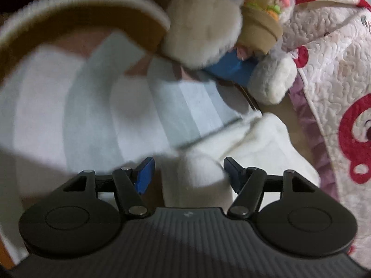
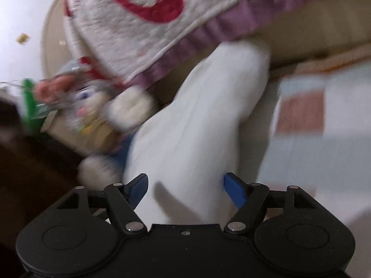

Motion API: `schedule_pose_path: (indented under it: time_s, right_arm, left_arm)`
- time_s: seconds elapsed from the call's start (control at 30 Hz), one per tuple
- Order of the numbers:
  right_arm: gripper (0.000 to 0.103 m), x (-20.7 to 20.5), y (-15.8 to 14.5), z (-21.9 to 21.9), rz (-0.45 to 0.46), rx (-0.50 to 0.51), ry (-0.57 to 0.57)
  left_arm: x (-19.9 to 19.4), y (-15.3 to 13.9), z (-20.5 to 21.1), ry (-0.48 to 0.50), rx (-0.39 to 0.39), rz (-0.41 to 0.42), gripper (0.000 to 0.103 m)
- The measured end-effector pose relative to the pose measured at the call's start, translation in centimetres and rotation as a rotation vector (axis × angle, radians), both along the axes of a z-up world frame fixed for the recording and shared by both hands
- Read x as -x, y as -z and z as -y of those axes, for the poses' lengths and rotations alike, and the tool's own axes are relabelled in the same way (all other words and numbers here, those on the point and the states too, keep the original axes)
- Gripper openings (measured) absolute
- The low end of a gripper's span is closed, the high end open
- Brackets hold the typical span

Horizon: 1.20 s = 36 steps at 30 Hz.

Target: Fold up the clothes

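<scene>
A white fleecy garment (image 1: 255, 143) lies on a pale checked bedsheet (image 1: 97, 106). One rounded fold of it bulges up between the fingers of my left gripper (image 1: 189, 173), whose blue pads (image 1: 145, 173) stand wide apart, open and not pinching it. In the right wrist view the same white garment (image 2: 204, 120) stretches away as a long band from my right gripper (image 2: 186, 187). That gripper is open too, with the cloth lying between its spread blue pads (image 2: 235, 191). Both views are motion-blurred.
A cream plush toy (image 1: 204, 27) with a blue part lies just beyond the garment, seen also as the plush toy (image 2: 97, 118) at left. A quilt (image 1: 329, 69) with red shapes and a purple frill borders the garment; the quilt (image 2: 143, 23) hangs above it. A white-trimmed brown rim (image 1: 76, 7) curves behind.
</scene>
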State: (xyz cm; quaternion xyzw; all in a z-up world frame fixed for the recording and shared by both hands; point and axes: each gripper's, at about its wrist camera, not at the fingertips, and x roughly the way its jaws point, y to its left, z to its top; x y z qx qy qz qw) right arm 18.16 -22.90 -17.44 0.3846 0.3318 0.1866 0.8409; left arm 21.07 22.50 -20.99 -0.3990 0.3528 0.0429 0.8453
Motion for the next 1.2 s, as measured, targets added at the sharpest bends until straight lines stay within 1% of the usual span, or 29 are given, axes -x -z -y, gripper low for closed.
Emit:
schedule_pose_path:
  time_s: [0.03,0.1,0.13,0.17,0.2,0.23,0.27,0.3,0.33,0.37,0.4,0.43,0.47,0.6,0.63,0.73,0.77,0.8,0.83,0.87,0.9,0.93,1.0,1.03,1.07,1.1,1.13,1.17,1.2]
  right_arm:
    - [0.081,1.1,0.6,-0.4,0.002,-0.022,-0.025]
    - [0.083,2.9,1.6,-1.8,0.005,0.019,-0.075]
    - [0.083,3.0,2.0,-2.8,0.001,0.059,-0.119]
    - [0.083,3.2,2.4,-3.7,-0.003,0.100,-0.162]
    - [0.083,3.3,2.7,-4.7,-0.001,0.143,-0.200]
    - [0.085,3.7,2.6,-5.8,0.034,0.193,-0.207]
    - [0.085,4.0,2.5,-6.7,0.065,0.241,-0.212]
    - [0.077,4.0,2.3,-7.1,0.080,0.273,-0.211]
    - [0.061,4.1,1.9,-7.5,0.093,0.304,-0.213]
    - [0.056,4.2,1.4,-7.4,0.102,0.324,-0.229]
    - [0.045,4.3,0.6,-7.4,0.113,0.355,-0.264]
    - [0.039,4.3,-0.1,-7.4,0.123,0.396,-0.297]
    - [0.038,4.5,-0.7,-7.7,0.130,0.455,-0.336]
    - [0.039,4.3,-2.1,-9.8,0.114,0.673,-0.485]
    - [0.041,4.1,-2.4,-9.8,0.078,0.669,-0.494]
    - [0.041,4.2,-3.7,-10.9,0.038,0.736,-0.575]
    - [0.041,4.5,-4.0,-11.3,0.029,0.761,-0.612]
    - [0.042,5.0,-4.1,-11.6,-0.002,0.760,-0.683]
    - [0.037,5.5,-4.2,-11.9,-0.023,0.764,-0.742]
    - [0.038,6.2,-4.4,-12.3,0.004,0.797,-0.732]
    - [0.044,6.8,-4.4,-12.7,0.053,0.830,-0.700]
    - [0.052,7.5,-4.5,-13.1,0.102,0.862,-0.668]
    - [0.060,8.2,-3.9,-13.8,0.165,0.894,-0.589]
    - [0.059,8.3,-3.3,-14.1,0.170,0.897,-0.568]
    - [0.056,8.4,-2.5,-14.5,0.166,0.914,-0.582]
    - [0.051,8.4,-1.8,-15.1,0.156,0.947,-0.625]
    - [0.051,8.6,-1.4,-15.2,0.146,0.970,-0.656]
    - [0.051,8.7,-1.2,-15.1,0.134,0.987,-0.682]
    - [0.048,8.7,-2.2,-14.5,0.111,0.979,-0.685]
  left_arm:
    - [-0.1,0.4,0.0,0.007,0.027,-0.009,0.066]
    - [-0.4,1.1,-0.1,0.020,0.082,-0.026,0.068]
    - [-0.6,1.5,0.0,0.026,0.093,-0.042,0.072]
    - [-0.7,1.7,0.1,0.026,0.089,-0.055,0.079]
    - [-0.6,1.8,0.1,0.020,0.088,-0.056,0.079]
    - [-0.5,1.9,0.2,0.014,0.087,-0.056,0.076]
    - [-0.5,1.7,0.2,0.019,0.076,-0.043,0.054]
    - [-0.4,1.3,0.3,0.033,0.055,-0.015,0.034]
    - [-0.3,0.8,0.5,0.043,0.022,0.006,0.034]
    - [-0.2,0.1,0.7,0.047,-0.023,0.021,0.032]
    - [-0.1,-0.5,1.1,0.047,-0.061,0.034,0.031]
    - [0.0,-0.9,1.4,0.042,-0.091,0.044,0.031]
    - [0.0,-1.1,1.6,0.032,-0.106,0.047,0.031]
    - [0.1,-0.4,1.3,-0.022,-0.075,0.031,0.030]
    - [0.1,-0.3,1.1,-0.025,-0.065,0.030,0.030]
    - [0.3,-0.2,0.5,-0.025,-0.029,0.037,0.031]
    - [0.4,-0.1,0.3,-0.028,-0.013,0.038,0.031]
    - [0.5,0.0,0.0,-0.031,0.003,0.040,0.031]
    - [0.5,0.1,-0.1,-0.034,0.014,0.039,0.031]
    - [0.5,0.2,-0.1,-0.035,0.014,0.036,0.031]
    - [0.4,0.0,0.1,-0.030,-0.002,0.034,0.031]
    - [0.3,-0.2,0.3,-0.023,-0.028,0.031,0.031]
    - [0.2,-0.5,0.7,-0.012,-0.076,0.025,0.032]
    - [0.2,-0.6,0.7,-0.013,-0.084,0.020,0.033]
    - [0.2,-0.6,0.7,-0.015,-0.091,0.015,0.035]
    - [0.2,-0.7,0.7,-0.017,-0.099,0.010,0.038]
    - [0.3,-0.9,0.6,-0.025,-0.100,-0.006,0.042]
    - [0.6,-1.1,0.2,-0.038,-0.093,-0.031,0.047]
    - [0.8,-1.4,-0.1,-0.052,-0.087,-0.057,0.048]
